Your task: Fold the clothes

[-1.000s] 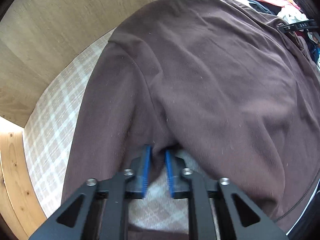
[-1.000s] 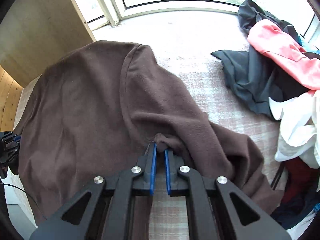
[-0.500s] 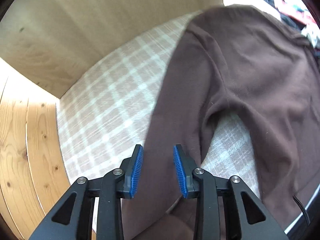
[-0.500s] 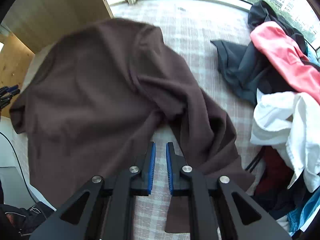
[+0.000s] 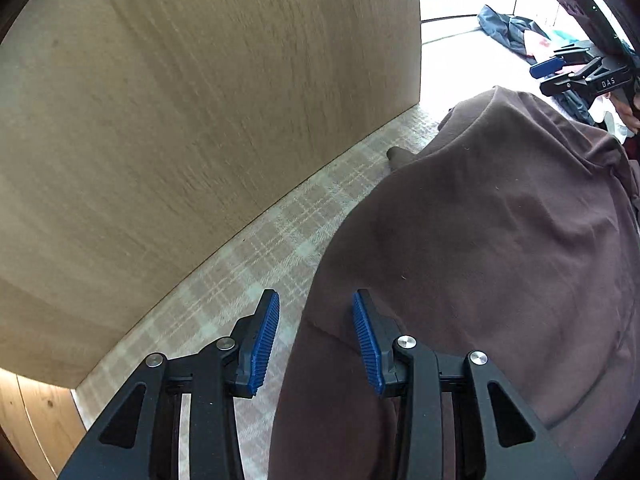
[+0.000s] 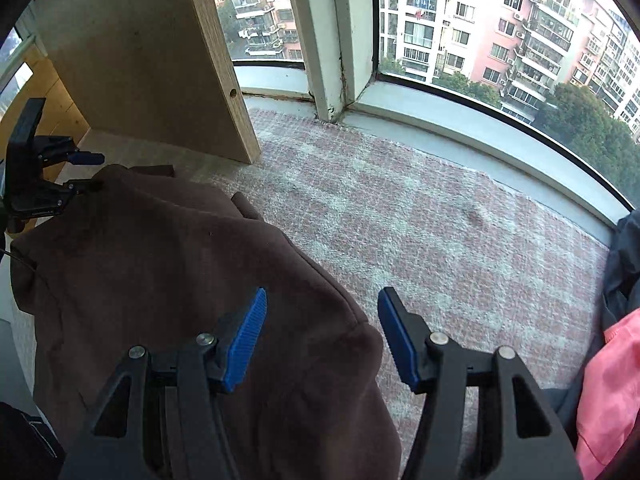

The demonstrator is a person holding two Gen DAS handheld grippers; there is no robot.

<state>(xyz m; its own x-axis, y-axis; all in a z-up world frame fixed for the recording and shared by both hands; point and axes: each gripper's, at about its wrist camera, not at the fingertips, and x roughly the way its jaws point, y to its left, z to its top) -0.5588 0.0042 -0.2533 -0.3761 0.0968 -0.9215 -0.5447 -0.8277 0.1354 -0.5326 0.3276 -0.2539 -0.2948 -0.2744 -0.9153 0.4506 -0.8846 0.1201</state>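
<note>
- Left wrist view, far left: a tall wooden panel (image 5: 208, 120) stands along the edge of the checked cloth (image 5: 248, 276) that covers the surface.
- Low in the middle, the left gripper (image 5: 316, 338) points steeply down with its jaws opening; the blue pads (image 5: 264, 340) stand apart and press on nothing. The edge of the brown garment (image 5: 480, 260) lies below the gap and under the right-hand finger, not pinched.
- To the right, the brown garment is spread over the checked cloth, rumpled, with a small tip of it poking out near the foot of the panel.
- Top right, the right gripper (image 5: 560, 70) hangs over the far end of the garment, one blue pad showing. More clothes lie behind it, too small to tell apart.
- Right wrist view, far left: the left gripper (image 6: 86, 170) sits at the far edge of the brown garment (image 6: 168, 280), in front of the wooden panel (image 6: 132, 60).
- Low in the middle, the right gripper (image 6: 322, 338) is opening, its jaws wide apart. The folded edge of the garment lies beneath the left-hand pad and the gap; the pads do not touch it.
- Right of that, bare pink-and-white checked cloth (image 6: 440, 240) runs up to the window sill (image 6: 460, 128), with apartment blocks outside.
- Far right, a coral-pink garment (image 6: 612, 392) and a dark one (image 6: 624, 264) lie at the edge.
</note>
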